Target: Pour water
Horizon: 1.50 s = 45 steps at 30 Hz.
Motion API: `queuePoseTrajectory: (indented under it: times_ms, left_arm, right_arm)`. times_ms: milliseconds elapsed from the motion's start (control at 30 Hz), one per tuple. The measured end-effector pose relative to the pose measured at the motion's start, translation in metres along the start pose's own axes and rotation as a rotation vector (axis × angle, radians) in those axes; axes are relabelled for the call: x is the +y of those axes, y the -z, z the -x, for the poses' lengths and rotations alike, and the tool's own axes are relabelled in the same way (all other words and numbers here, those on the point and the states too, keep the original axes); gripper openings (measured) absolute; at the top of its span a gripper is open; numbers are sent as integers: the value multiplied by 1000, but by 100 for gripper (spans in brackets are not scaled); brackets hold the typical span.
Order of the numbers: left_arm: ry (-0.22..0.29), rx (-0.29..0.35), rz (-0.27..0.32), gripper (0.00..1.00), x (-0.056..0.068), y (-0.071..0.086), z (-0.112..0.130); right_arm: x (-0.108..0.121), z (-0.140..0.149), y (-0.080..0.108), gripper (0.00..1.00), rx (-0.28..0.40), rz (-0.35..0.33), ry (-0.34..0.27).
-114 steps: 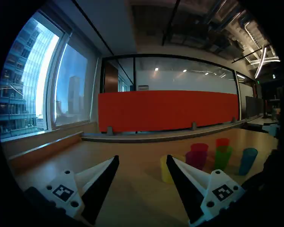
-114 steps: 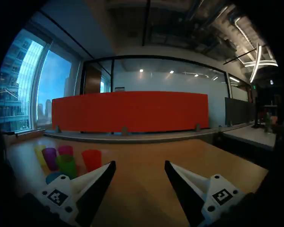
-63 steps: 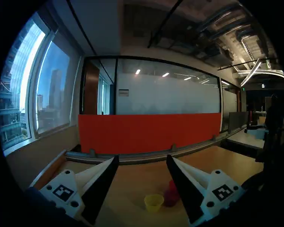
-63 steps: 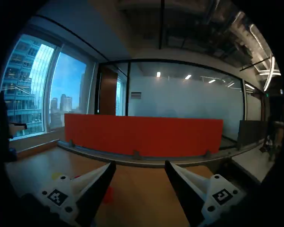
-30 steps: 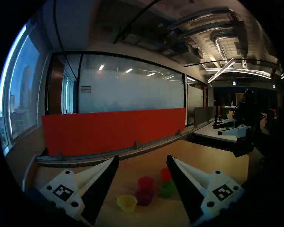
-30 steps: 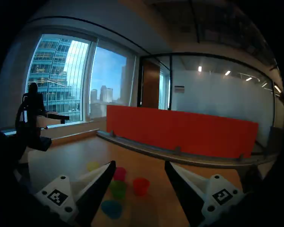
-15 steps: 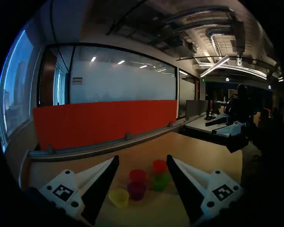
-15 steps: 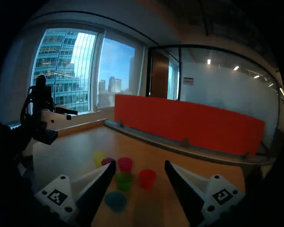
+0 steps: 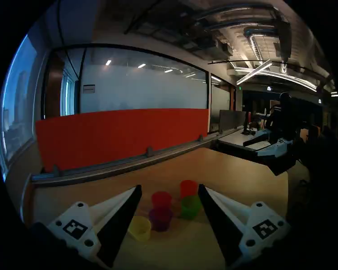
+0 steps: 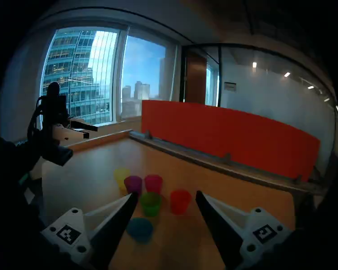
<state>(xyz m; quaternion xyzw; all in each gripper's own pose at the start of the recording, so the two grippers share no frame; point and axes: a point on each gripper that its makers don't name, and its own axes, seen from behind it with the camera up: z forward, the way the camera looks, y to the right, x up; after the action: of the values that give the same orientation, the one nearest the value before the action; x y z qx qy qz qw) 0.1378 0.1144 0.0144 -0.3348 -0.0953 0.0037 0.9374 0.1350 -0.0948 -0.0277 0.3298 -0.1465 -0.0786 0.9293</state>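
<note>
- Left tool (image 9: 169, 186): wide, empty, over the wooden table (image 9: 241, 175).
- Right tool (image 10: 166, 193): wide, empty.
- Plastic cups cluster mid-table: yellow cup (image 10: 121, 174), purple cup (image 10: 133, 183), pink cup (image 10: 153, 183), green cup (image 10: 150, 203), red cup (image 10: 180, 200).
- Blue cup (image 10: 139, 228) is nearest the right tool.

My left gripper (image 9: 169, 186) is open wide over the wooden table (image 9: 241, 177). Just ahead stand a yellow cup (image 9: 140, 227), purple cup (image 9: 160, 218), pink cup (image 9: 161, 199), red cup (image 9: 188, 188) and green cup (image 9: 190, 206), close together. The right gripper (image 9: 251, 149) hangs far off.

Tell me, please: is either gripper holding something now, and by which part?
Nothing is held. The left gripper and the right gripper are both open, apart from the coloured cups.
</note>
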Motion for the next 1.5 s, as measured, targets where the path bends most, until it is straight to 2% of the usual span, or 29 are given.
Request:
queuePoseTrajectory:
  times_ms: [267, 567, 767, 1500]
  left_arm:
    - [-7, -17, -13, 93, -4, -6, 16]
    - [-10, -40, -10, 93, 0, -13, 36]
    - [-31, -54, -22, 93, 0, -18, 46]
    - [-47, -132, 45, 93, 25, -41, 91]
  right_arm:
    - [-5, 16, -4, 100, -32, -22, 6]
    - [-15, 36, -10, 100, -74, -53, 5]
    - [-20, 45, -12, 100, -85, -68, 7]
    - [-32, 91, -23, 100, -143, -108, -19]
